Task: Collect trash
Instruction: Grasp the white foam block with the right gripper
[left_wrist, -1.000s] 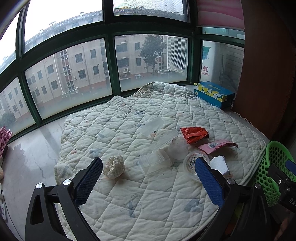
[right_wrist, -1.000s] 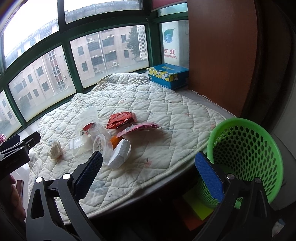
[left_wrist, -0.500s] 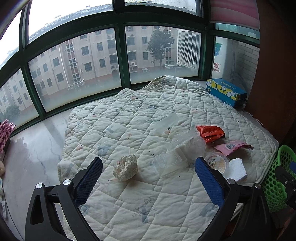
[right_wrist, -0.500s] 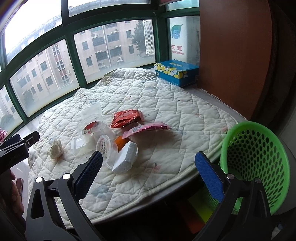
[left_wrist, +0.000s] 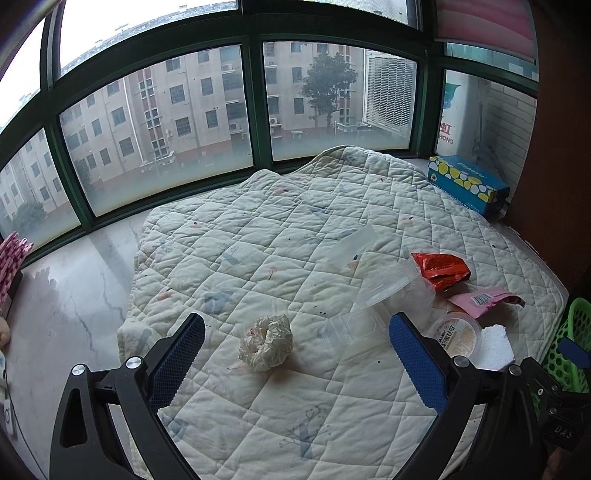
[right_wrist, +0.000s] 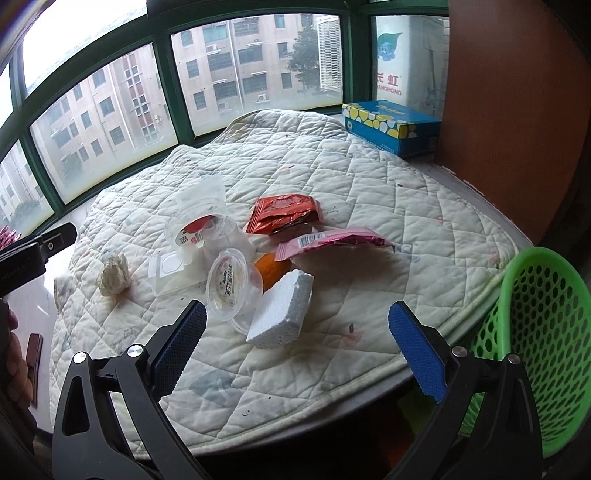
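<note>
Both my left claw and right claw gape empty above the quilted white surface, its near edge touching the green perforated plastic basket.

Soft overcast daylight through windows; sky panes blown out; faint shadows; sharp focus; strong fisheye bending, dark vignette at corners.

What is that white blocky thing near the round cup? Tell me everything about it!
The white foam block looks like polystyrene, thick and roughly rectangular, with a grainy surface and rough edges. It lies tilted on the quilted cream cover near the front edge, leaning against the clear round plastic cup with the orange printed lid. An orange thing peeks out just behind it. No gripper touches it.
</note>
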